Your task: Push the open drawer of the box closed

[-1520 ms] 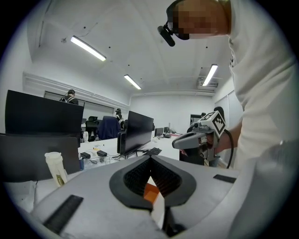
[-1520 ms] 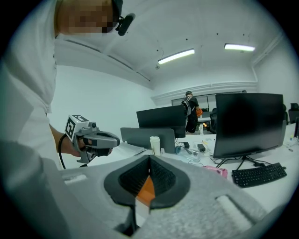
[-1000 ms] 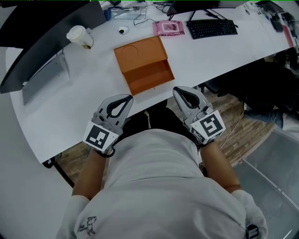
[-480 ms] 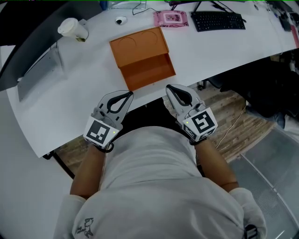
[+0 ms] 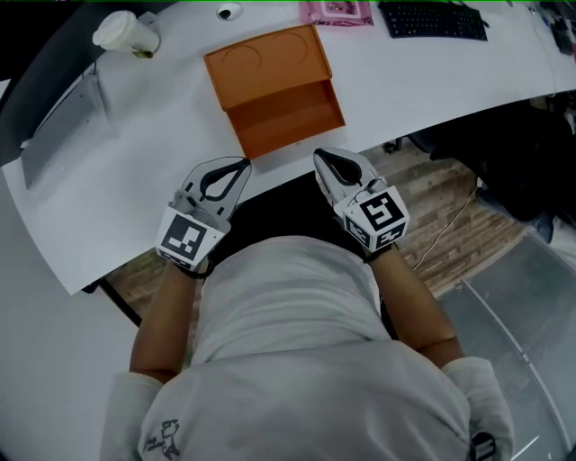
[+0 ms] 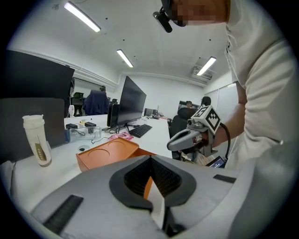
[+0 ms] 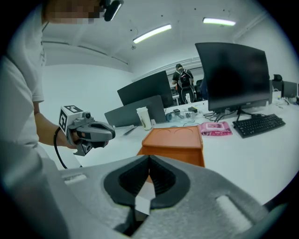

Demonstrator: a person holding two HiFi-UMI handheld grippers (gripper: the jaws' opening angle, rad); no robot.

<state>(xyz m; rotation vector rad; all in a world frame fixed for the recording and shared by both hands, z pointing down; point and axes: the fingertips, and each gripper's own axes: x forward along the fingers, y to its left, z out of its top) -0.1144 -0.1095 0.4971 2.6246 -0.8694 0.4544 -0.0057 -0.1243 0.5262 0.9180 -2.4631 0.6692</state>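
An orange box [image 5: 268, 61] lies on the white desk [image 5: 423, 81], its drawer [image 5: 290, 124] pulled out toward the desk's near edge. The box [image 6: 108, 153] also shows in the left gripper view and the box [image 7: 175, 140] in the right gripper view. My left gripper [image 5: 245, 164] hovers just off the desk edge, left of the drawer's front, jaws shut and holding nothing. My right gripper [image 5: 320, 158] hangs to the right of the drawer's front, also shut and bare. Neither touches the box.
A paper cup [image 5: 124, 32] stands at the far left, next to a grey laptop [image 5: 58, 117]. A pink packet [image 5: 340, 11] and a black keyboard [image 5: 436, 20] lie at the back. Dark monitors [image 7: 232, 77] rise behind. Wooden floor [image 5: 450, 225] lies below the desk edge.
The head view has shifted so the desk and box sit higher in the picture. Both grippers have come closer to the drawer's front edge, staying shut.
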